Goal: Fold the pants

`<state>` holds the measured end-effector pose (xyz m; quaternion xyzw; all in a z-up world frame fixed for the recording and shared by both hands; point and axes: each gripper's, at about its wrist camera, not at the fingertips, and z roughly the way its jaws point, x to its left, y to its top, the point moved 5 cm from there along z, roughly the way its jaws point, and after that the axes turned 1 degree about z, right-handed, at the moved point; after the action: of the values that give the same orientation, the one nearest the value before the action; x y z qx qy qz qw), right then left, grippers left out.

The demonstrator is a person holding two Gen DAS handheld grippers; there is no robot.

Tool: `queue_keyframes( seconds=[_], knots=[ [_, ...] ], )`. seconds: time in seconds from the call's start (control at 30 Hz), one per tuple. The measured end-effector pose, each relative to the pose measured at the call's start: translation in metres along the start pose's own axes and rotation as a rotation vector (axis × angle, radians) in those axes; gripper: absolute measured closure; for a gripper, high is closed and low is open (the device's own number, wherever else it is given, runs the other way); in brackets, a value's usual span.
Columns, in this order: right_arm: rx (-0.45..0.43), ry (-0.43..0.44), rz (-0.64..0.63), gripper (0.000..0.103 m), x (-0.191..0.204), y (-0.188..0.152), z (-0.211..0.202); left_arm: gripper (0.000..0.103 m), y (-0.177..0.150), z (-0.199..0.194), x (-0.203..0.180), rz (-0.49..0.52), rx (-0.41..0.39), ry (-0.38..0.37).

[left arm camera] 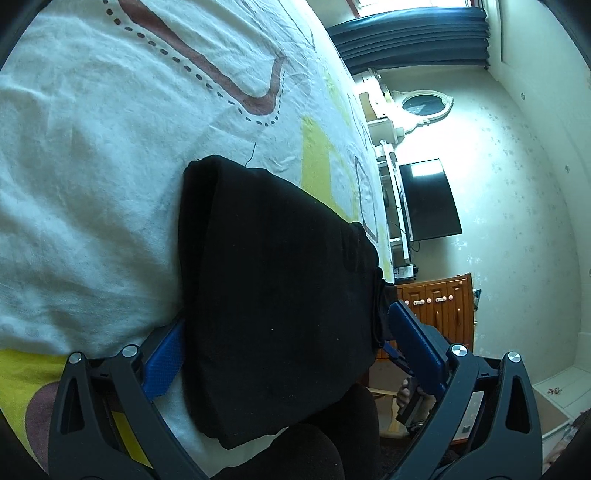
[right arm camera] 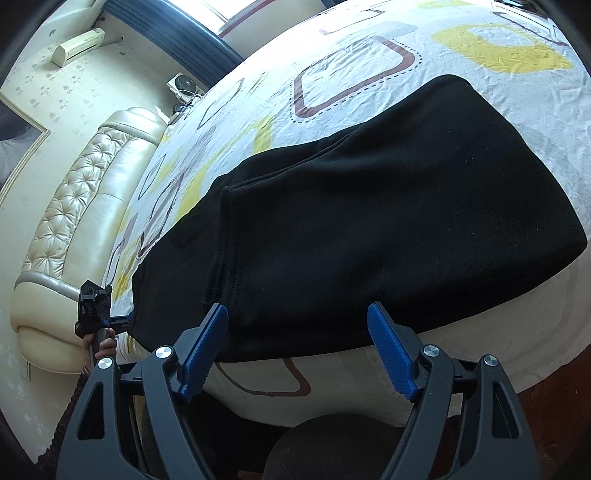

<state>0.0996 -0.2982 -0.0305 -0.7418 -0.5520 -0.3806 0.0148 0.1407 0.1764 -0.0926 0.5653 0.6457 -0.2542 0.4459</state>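
Note:
The black pants (left arm camera: pixel 280 280) lie folded in a thick stack on the patterned bed sheet (left arm camera: pixel 92 166) near the bed's edge. My left gripper (left arm camera: pixel 288 332) is open, its blue fingers (left arm camera: pixel 164 365) on either side of the stack's near end. In the right wrist view the pants (right arm camera: pixel 369 221) stretch across the sheet (right arm camera: pixel 351 70). My right gripper (right arm camera: pixel 297 317) is open, fingertips (right arm camera: pixel 384 332) at the pants' near edge, holding nothing. The left gripper (right arm camera: pixel 98 310) also shows there at the pants' left end.
A padded cream headboard (right arm camera: pixel 74 206) lies left of the bed. A wall TV (left arm camera: pixel 428 199), a white shelf (left arm camera: pixel 391 177) and a wooden cabinet (left arm camera: pixel 439 306) stand past the bed's far side. Dark curtains (left arm camera: pixel 413 33) hang by the window.

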Motion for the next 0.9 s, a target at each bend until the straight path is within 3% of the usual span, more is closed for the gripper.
queue_keyframes(
  seconds=[0.2, 0.43, 0.53, 0.57, 0.63, 0.73, 0.83, 0.9],
  knots=[
    [0.015, 0.029, 0.035, 0.025, -0.003, -0.003, 0.004, 0.003, -0.008, 0.021, -0.017, 0.101, 0.038, 0.055],
    [0.027, 0.042, 0.044, 0.025, -0.001, -0.005, 0.006, 0.003, -0.004, 0.024, -0.012, 0.035, 0.028, 0.086],
    [0.03, 0.039, 0.036, 0.025, -0.001, -0.006, 0.006, 0.003, -0.008, 0.03, -0.024, 0.003, 0.033, 0.014],
    [0.03, 0.04, 0.036, 0.025, -0.001, -0.006, 0.006, 0.009, -0.01, 0.033, -0.025, -0.005, 0.039, 0.023],
    [0.03, 0.042, 0.04, 0.025, -0.004, -0.007, 0.005, 0.042, -0.012, 0.041, -0.021, -0.021, 0.065, 0.08],
    [0.031, 0.043, 0.043, 0.025, -0.003, -0.008, 0.005, 0.072, -0.012, 0.04, -0.008, -0.067, 0.078, 0.144],
    [0.036, 0.049, 0.045, 0.025, -0.001, -0.008, 0.006, 0.077, -0.011, 0.034, 0.003, -0.152, 0.082, 0.109],
    [0.042, 0.056, 0.043, 0.025, 0.001, -0.009, 0.007, 0.08, -0.011, 0.034, 0.004, -0.152, 0.084, 0.122]
  ],
)
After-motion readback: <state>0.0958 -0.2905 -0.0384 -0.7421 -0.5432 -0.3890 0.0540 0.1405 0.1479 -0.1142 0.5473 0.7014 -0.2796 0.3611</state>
